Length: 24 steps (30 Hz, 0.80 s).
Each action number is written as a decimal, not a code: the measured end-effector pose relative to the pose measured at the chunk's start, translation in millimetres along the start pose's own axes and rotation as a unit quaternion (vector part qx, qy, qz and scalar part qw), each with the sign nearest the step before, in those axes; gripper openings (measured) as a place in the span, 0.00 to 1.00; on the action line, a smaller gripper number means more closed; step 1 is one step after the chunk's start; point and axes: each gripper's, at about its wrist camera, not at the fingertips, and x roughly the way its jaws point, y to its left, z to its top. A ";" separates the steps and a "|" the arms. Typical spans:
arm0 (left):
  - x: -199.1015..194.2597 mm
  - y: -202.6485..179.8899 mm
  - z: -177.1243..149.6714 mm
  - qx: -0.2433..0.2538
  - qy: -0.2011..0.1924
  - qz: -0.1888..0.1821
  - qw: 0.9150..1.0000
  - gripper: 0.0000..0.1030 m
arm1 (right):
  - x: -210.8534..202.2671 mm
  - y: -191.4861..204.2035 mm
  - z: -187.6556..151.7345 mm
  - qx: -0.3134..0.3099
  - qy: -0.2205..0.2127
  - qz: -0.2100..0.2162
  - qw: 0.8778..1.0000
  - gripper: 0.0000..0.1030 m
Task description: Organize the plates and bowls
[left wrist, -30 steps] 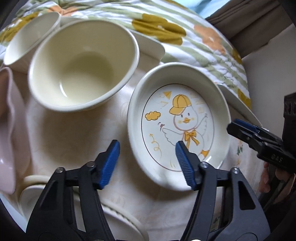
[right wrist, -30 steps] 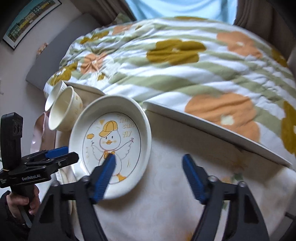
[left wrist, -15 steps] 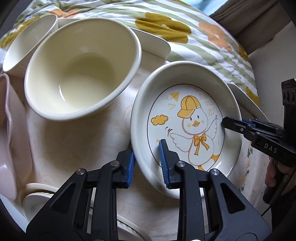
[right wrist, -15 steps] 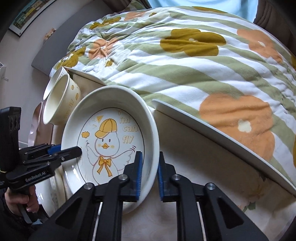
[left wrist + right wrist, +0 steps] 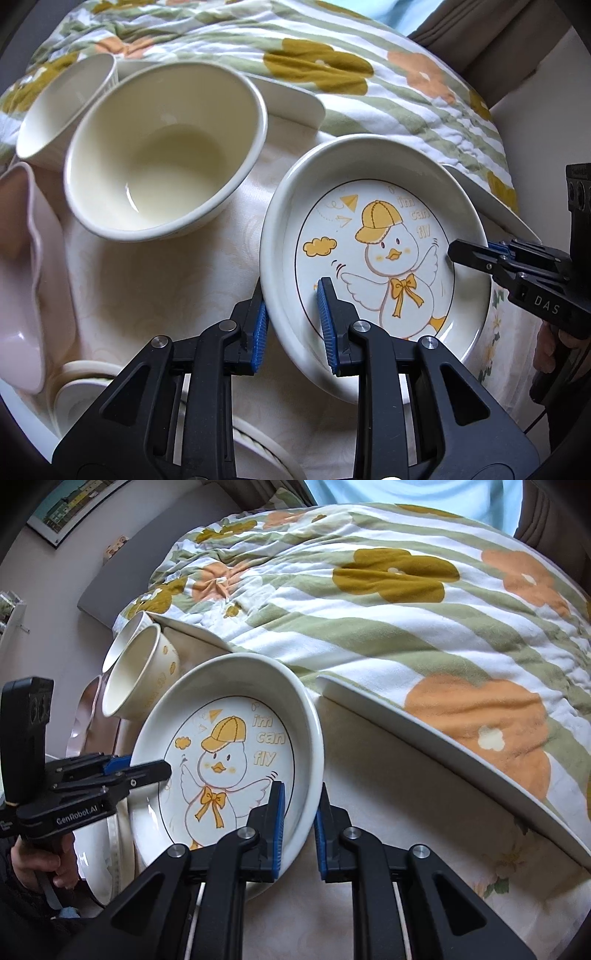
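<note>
The left gripper (image 5: 291, 325) and right gripper (image 5: 299, 827) are each clamped on opposite rims of the round white ceramic plate with a yellow-capped duck drawing (image 5: 373, 258), blue pads pinching the wall inside and out. The plate sits on the cream patterned tablecloth (image 5: 166, 288), beside a deep cream ceramic bowl (image 5: 166, 147).

A cream patterned tray (image 5: 159, 280) resting on a flowered bedspread (image 5: 388, 602) carries a cream bowl (image 5: 162, 155), a ribbed bowl (image 5: 62, 107) and a pink dish (image 5: 22, 295).
</note>
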 end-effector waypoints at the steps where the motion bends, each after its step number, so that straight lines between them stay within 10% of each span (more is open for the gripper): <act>1: -4.4 -0.6 -1.7 0.001 -0.004 -0.004 1.000 0.22 | -2.9 0.7 -1.9 0.001 -0.004 0.000 1.000 0.13; 24: -153.7 70.2 -99.5 0.014 -0.072 -0.021 0.997 0.22 | -66.3 138.6 -76.7 0.004 -0.058 -0.003 0.998 0.13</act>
